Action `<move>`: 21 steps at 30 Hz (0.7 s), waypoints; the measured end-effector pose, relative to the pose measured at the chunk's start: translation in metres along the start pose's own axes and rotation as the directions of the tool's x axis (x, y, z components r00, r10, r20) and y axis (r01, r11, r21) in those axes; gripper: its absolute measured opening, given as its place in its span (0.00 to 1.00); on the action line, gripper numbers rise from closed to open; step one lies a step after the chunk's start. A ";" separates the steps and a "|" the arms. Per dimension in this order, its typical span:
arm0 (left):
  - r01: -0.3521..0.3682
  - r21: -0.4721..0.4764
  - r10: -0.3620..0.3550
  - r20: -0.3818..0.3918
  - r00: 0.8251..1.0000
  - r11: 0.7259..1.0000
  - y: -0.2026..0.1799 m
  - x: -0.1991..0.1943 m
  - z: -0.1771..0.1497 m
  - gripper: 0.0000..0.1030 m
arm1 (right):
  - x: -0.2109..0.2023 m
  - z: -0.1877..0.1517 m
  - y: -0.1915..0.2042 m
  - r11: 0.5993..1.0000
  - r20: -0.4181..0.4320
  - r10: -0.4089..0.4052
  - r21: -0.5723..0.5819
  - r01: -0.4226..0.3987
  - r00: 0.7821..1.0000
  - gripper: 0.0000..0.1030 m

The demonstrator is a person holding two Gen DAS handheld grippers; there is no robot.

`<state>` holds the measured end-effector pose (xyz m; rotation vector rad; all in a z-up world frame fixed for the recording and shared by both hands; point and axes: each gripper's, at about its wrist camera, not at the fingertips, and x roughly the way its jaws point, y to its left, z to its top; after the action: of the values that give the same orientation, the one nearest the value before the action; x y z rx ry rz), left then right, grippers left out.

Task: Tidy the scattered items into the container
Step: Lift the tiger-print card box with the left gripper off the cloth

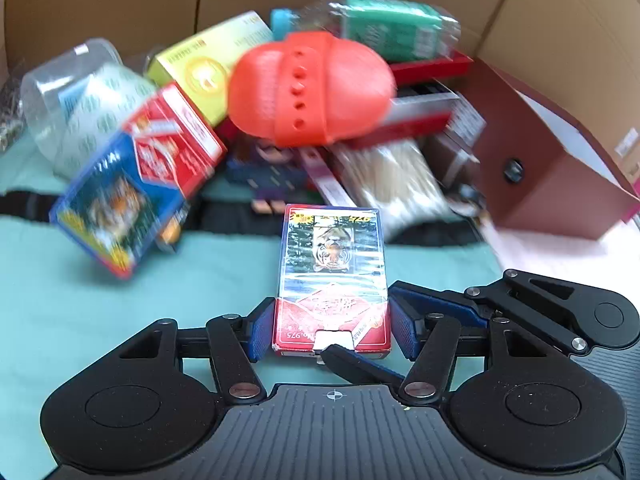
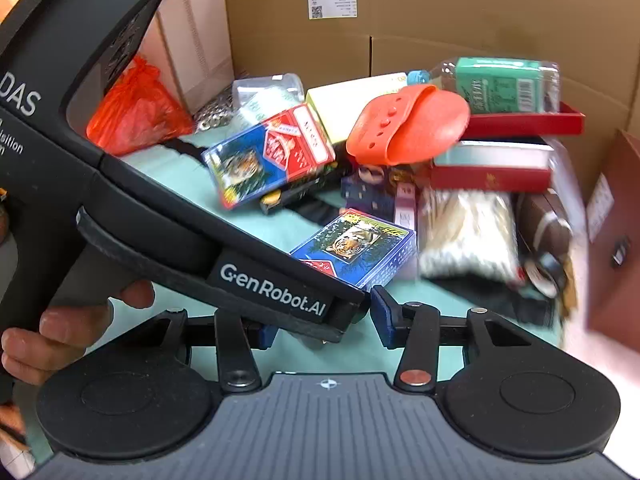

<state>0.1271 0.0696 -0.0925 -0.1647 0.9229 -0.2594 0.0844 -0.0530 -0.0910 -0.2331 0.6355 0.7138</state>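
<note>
My left gripper holds a red-and-blue card pack with a tiger picture between its blue pads, low over the teal cloth inside a cardboard box. The same pack shows in the right wrist view, with the left gripper's black body crossing in front. My right gripper is open and empty just behind it. A pile lies beyond: an orange silicone holder, a second tiger card box, a yellow-green box and a green-labelled bottle.
A dark red box stands at the right. A clear plastic jar, a bag of cotton swabs and red flat boxes fill the back. An orange plastic bag lies at the far left. Cardboard walls close the back.
</note>
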 end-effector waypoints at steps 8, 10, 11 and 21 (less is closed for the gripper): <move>0.029 0.047 -0.026 -0.063 0.998 0.998 -0.047 -0.024 -0.041 0.69 | -0.051 -0.038 0.004 0.999 -0.013 0.008 -0.038 -0.008 1.000 0.52; 0.041 0.061 -0.037 -0.075 0.997 0.997 -0.061 -0.025 -0.046 0.72 | -0.058 -0.047 0.003 1.000 -0.021 0.003 -0.027 -0.004 1.000 0.54; 0.049 0.069 -0.043 -0.080 0.996 0.996 -0.066 -0.026 -0.048 0.72 | -0.062 -0.051 0.001 1.000 -0.025 0.000 -0.018 0.000 1.000 0.55; 0.067 0.071 -0.061 -0.083 0.995 0.995 -0.075 -0.030 -0.047 0.75 | -0.084 -0.072 -0.013 0.996 0.006 -0.029 0.082 0.028 1.000 0.69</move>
<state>0.0604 0.0057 -0.0790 -0.1168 0.9878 -0.3613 0.0111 -0.1371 -0.0964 -0.1633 0.6523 0.6595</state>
